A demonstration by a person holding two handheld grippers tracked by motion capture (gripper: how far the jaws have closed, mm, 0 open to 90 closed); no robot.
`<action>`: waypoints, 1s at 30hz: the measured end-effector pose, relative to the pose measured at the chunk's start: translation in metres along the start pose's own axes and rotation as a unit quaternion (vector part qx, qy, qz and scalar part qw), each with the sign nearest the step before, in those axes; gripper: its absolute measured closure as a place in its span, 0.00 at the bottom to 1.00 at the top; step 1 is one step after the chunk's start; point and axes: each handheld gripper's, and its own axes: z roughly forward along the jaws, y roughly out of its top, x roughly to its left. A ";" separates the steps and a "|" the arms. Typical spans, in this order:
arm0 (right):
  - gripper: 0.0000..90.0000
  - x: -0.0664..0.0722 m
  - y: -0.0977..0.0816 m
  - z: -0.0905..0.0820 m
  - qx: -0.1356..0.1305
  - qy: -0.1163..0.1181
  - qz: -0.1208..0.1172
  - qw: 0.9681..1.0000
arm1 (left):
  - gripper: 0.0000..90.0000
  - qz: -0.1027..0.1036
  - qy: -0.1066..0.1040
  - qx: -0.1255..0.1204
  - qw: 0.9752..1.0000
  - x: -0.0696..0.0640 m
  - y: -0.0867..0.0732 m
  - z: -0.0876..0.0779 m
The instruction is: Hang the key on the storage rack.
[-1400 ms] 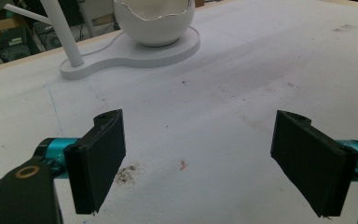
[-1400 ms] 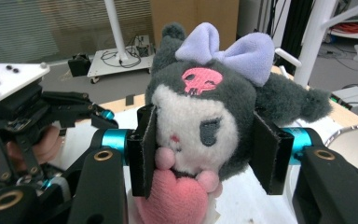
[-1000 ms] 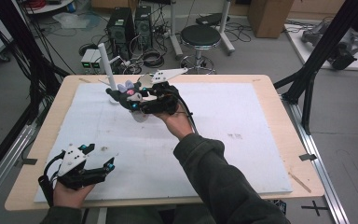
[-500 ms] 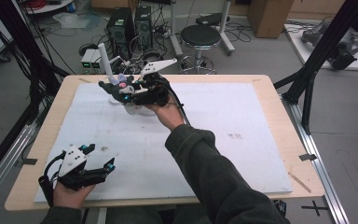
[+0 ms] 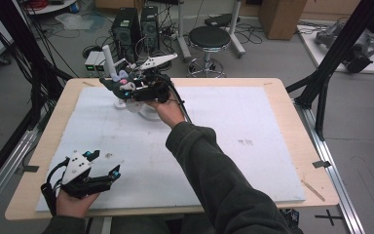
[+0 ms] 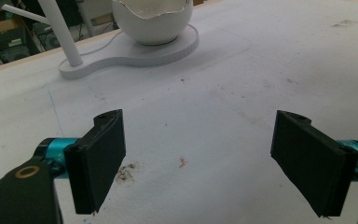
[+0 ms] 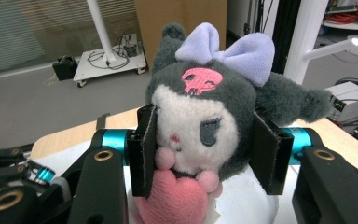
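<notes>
Clearly the right gripper (image 7: 205, 154) squeezes the plush (image 7: 205, 116); a slack release could miss the bowl (image 6: 151, 21) below.

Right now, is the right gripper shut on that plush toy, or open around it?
Shut on it. The right gripper has both black pads pressed into the plush toy, denting its sides.

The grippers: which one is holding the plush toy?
The right gripper, far across the table, is shut on the grey plush toy with the lilac bow. The left gripper near the table's front edge is open, nothing between its jaws.
</notes>
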 end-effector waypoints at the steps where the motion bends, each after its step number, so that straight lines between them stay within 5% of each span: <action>1: 0.55 0.000 0.001 0.001 -0.001 0.000 0.000 1.000 | 0.20 0.001 0.000 -0.001 1.000 0.000 0.000 0.000; 17: 0.55 -0.002 0.033 0.025 0.003 -0.005 -0.007 1.000 | 0.20 0.000 0.000 -0.002 1.000 0.000 0.000 -0.001; 30: 0.55 -0.015 0.022 0.047 0.024 -0.013 0.011 1.000 | 0.20 -0.002 0.001 -0.003 1.000 0.001 -0.001 -0.001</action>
